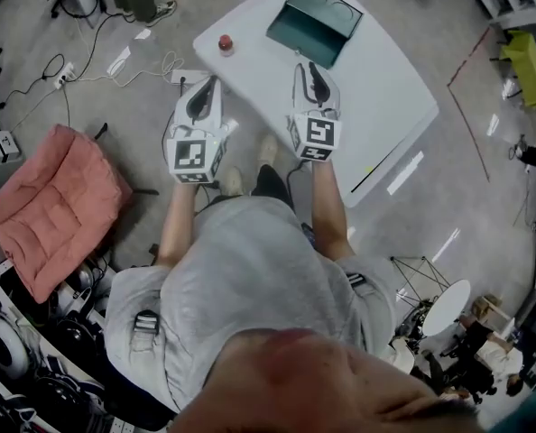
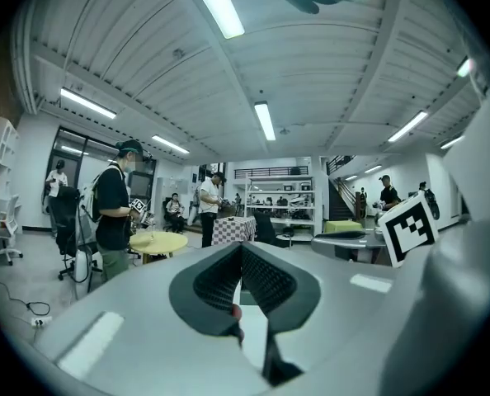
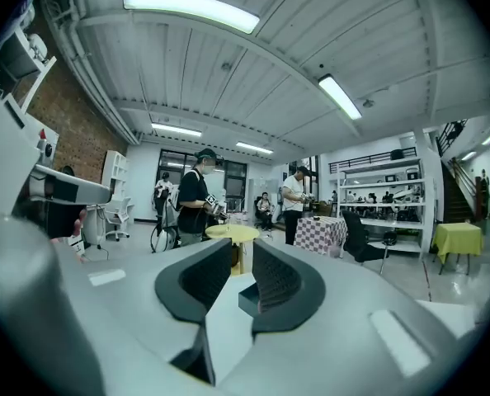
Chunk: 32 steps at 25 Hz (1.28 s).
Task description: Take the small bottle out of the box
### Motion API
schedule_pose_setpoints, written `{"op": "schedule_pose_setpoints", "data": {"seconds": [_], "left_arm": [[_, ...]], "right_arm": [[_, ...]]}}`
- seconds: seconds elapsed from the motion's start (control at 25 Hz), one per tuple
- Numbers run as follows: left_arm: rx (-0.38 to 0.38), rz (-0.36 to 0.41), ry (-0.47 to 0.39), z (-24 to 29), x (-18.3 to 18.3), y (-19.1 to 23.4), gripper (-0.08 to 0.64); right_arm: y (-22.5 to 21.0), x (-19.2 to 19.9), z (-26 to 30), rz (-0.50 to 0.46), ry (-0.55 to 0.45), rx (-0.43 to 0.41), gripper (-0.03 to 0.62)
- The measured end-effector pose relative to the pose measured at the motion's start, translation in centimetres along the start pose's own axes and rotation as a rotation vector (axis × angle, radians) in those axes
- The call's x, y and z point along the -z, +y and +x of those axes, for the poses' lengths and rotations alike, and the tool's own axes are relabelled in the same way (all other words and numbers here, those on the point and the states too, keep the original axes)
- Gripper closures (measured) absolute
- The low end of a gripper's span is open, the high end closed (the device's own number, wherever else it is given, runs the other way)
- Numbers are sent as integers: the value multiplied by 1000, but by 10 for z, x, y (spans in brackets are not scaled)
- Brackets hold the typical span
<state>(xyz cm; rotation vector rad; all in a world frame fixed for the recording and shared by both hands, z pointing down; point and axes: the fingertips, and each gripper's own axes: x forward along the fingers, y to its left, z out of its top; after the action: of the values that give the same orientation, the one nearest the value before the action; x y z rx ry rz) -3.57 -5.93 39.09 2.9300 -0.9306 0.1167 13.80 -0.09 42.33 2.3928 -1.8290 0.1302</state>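
On the white table (image 1: pixel 376 88), a small bottle with a red top (image 1: pixel 225 43) stands by the left edge, outside the dark green box (image 1: pixel 313 21), which lies open at the far end. My left gripper (image 1: pixel 210 83) hovers just off the table's near left corner. Its jaws meet at the tips in the left gripper view (image 2: pixel 241 250), and a red speck of the bottle (image 2: pixel 235 310) shows through the slit below. My right gripper (image 1: pixel 311 67) is over the table just short of the box, open (image 3: pixel 242 250) and holding nothing; a corner of the box (image 3: pixel 247 299) shows in the gap.
A pink cushioned seat (image 1: pixel 56 206) stands on the floor to the left, with cables and a power strip (image 1: pixel 65 70) beyond it. People stand around a yellow round table (image 2: pixel 158 242) further back in the room.
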Motion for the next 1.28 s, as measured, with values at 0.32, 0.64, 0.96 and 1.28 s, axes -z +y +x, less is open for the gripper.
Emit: {"op": "schedule_pose_setpoints", "data": {"seconds": [0.32, 0.64, 0.96, 1.28], "left_arm": [[90, 17, -8, -17, -3, -34, 548], [157, 27, -4, -38, -1, -52, 548], [187, 30, 15, -52, 9, -61, 548], [189, 37, 31, -59, 16, -60, 548]], "right_arm": [[-2, 3, -57, -8, -3, 80, 545], [5, 16, -98, -7, 3, 144, 585], [11, 23, -131, 11, 7, 166, 589], [21, 30, -141, 11, 23, 156, 589]]}}
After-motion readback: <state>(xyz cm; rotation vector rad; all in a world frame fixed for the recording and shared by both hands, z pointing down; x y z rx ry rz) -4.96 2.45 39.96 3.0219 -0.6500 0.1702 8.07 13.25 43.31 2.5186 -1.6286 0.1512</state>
